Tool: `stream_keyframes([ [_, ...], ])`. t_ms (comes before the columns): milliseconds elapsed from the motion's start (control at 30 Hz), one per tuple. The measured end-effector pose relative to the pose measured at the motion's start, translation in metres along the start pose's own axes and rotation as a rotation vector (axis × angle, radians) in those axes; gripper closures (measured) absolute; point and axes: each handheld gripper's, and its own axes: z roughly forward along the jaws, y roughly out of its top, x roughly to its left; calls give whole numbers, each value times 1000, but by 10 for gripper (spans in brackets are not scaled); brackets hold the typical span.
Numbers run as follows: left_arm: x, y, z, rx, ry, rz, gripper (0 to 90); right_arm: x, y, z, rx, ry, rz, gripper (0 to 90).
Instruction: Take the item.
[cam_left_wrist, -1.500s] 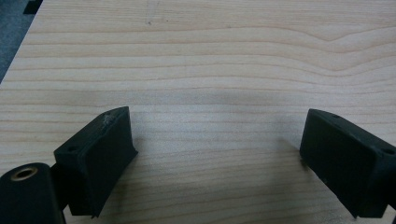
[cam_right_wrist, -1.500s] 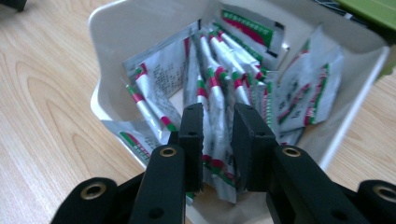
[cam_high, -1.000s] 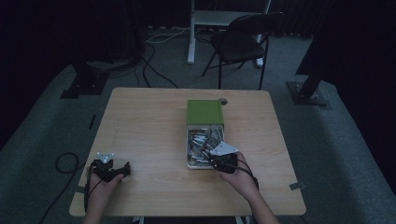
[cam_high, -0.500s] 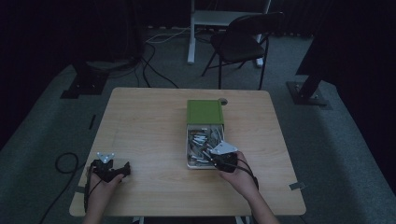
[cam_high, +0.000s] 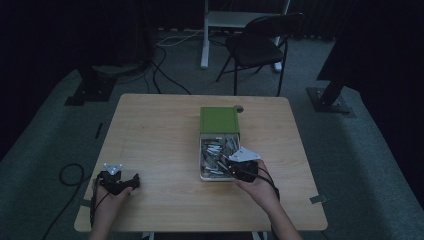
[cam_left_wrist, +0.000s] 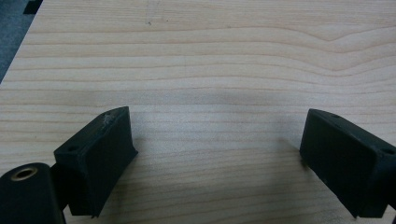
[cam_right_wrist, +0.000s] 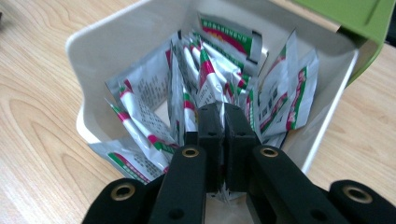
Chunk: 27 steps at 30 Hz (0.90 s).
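In the lower middle of the right gripper view, the right claw (cam_right_wrist: 224, 122) stood clamped shut on the edge of a thin silver foil sachet with red and green print (cam_right_wrist: 223, 108), one of many packed upright in the white open-topped plastic box (cam_right_wrist: 95, 35) with its green slid-back lid (cam_right_wrist: 355, 14) at the upper right. Its jaws had just been closing, with that sachet's edge between them. Such a sachet would likely handle as light, limp and slippery, crinkling readily; a firm pinch on the sealed top edge looked the safest hold. Which sachet was actually caught was hard to make out, since neighbours crowded the pads. In the high view the box (cam_high: 202, 155) sat right of centre on the pale wooden tabletop (cam_high: 150, 130). The left claw (cam_left_wrist: 215, 154) rested wide open and empty at the lower left.
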Motion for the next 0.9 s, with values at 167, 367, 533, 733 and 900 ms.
stream_keyframes([
  [167,0,0,0,-1,0,0,103,-1,6,-7,-26,3,9,873],
  [367,0,0,0,-1,0,0,103,-7,17,-19,-70,-6,42,873],
  [533,0,0,0,-1,0,-1,103,-19,26,-30,-103,-40,52,873],
  [733,0,0,0,-1,0,0,103,-35,32,-44,-138,-82,75,873],
  [900,0,0,0,-2,0,-1,103,-48,32,-52,-147,-102,101,873],
])
